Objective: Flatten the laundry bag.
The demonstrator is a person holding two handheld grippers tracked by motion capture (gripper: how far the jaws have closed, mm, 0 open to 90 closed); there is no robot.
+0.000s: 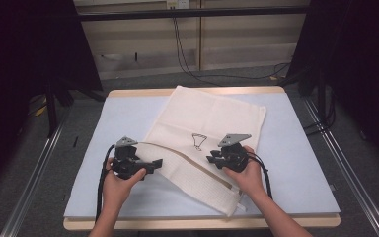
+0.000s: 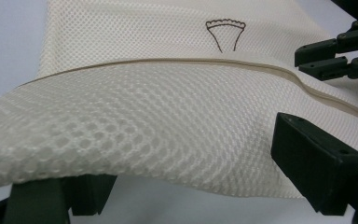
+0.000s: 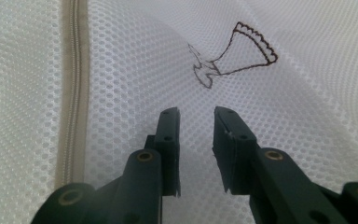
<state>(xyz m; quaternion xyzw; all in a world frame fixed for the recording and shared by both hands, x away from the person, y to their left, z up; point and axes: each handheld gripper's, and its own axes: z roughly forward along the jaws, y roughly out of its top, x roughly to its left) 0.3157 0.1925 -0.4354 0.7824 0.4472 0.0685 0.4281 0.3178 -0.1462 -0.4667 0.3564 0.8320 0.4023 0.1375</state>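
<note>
A cream mesh bag (image 1: 202,116) lies spread on the pale blue tabletop (image 1: 123,118), its near end folded over toward the front edge. It carries a small brown emblem (image 1: 198,140) (image 2: 225,32) (image 3: 235,56) and a beige zipper strip (image 3: 74,93) (image 2: 168,60). At the bag's near left edge is my left gripper (image 1: 156,163) (image 2: 177,182), open wide; a fold of mesh drapes across it without being pinched. My right gripper (image 1: 211,159) (image 3: 196,116) (image 2: 307,58) hovers over the mesh below the emblem, right of the zipper. Its jaws stand a narrow gap apart with nothing between them.
The table's wooden rim (image 1: 202,222) runs along the front. Black cables (image 1: 187,59) trail over the grey floor behind the table. Dark stands and curtains flank both sides, and metal rails (image 1: 34,182) run along the floor at left and right.
</note>
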